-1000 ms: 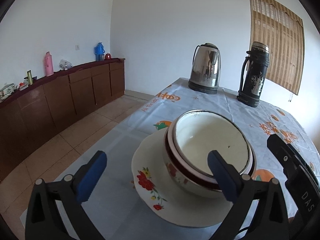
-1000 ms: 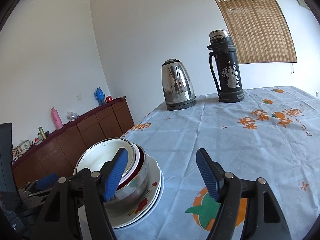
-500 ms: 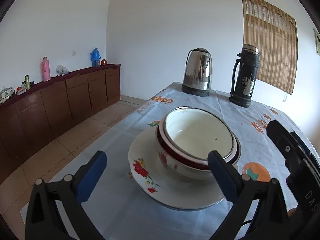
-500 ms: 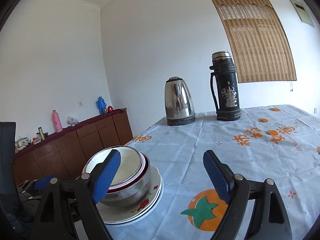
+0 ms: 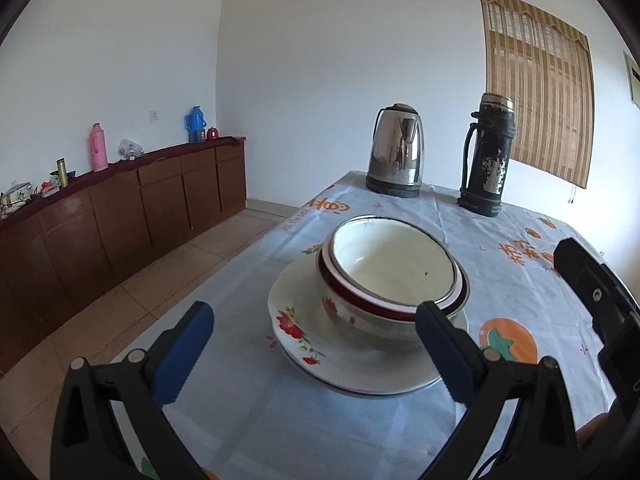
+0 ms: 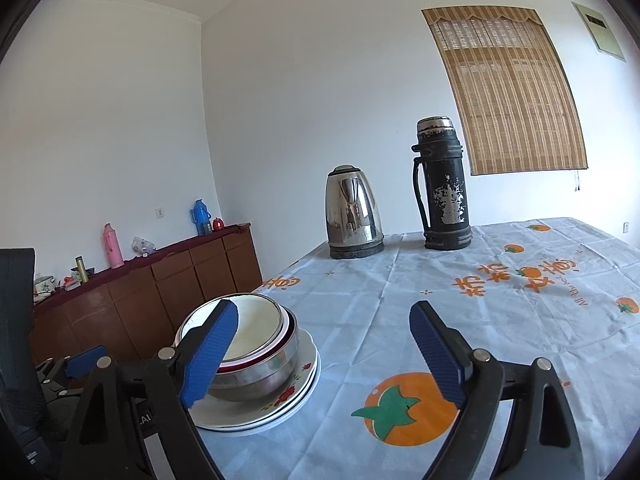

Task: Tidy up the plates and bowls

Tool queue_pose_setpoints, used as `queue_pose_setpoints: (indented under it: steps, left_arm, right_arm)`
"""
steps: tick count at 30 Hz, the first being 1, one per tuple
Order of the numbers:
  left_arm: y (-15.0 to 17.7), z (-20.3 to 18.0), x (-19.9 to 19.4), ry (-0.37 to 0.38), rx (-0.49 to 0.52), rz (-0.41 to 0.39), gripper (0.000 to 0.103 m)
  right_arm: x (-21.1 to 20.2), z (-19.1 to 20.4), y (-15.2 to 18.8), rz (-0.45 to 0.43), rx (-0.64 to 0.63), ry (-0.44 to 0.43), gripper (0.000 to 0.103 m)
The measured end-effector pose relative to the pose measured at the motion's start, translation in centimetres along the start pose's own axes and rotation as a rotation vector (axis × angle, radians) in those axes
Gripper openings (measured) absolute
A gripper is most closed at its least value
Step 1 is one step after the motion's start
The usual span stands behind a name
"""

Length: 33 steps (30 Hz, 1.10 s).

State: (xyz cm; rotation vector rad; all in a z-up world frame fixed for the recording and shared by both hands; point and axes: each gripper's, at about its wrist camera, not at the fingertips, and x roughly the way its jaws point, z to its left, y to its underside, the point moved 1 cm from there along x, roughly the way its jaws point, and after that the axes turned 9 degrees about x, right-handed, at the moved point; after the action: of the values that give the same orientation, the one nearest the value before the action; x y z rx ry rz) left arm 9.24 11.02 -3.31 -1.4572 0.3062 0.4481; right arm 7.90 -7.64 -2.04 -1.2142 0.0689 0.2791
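Nested bowls [image 5: 394, 276], white inside with a dark red band, sit on stacked floral plates [image 5: 304, 320] on the table. My left gripper [image 5: 313, 314] is open just short of the stack, which sits ahead between its finger lines with no pad touching it. In the right wrist view the bowls [image 6: 256, 332] and plates [image 6: 296, 396] lie low on the left. My right gripper [image 6: 323, 312] has its jaws opening with nothing between them. Its left fingertip only overlaps the bowl in the picture. The right gripper's body [image 5: 592, 292] shows at the edge of the left view.
A steel kettle [image 5: 396, 152] and a worn black flask [image 5: 486, 160] stand at the table's far end. The tablecloth [image 6: 480, 320] with orange fruit prints stretches right. A brown sideboard [image 5: 120, 208] with small flasks lines the left wall, past the table's left edge.
Both grippers have drawn back from the stack, which now looks smaller and farther. The right jaws have spread wider, and its left finger has left the bowl's rim.
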Motion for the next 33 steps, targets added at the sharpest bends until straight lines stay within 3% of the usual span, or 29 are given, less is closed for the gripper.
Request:
queue_pose_setpoints:
  steps: [18, 33]
  left_arm:
    - [0.0, -0.3, -5.6, -0.013, 0.031, -0.007, 0.103]
    - [0.2, 0.2, -8.2, -0.036, 0.056, -0.023, 0.103]
  right_arm:
    - [-7.0, 0.6, -0.5, -0.029, 0.048, -0.001, 0.090]
    - [-10.0, 1.6, -1.5, -0.041, 0.070, -0.014, 0.090]
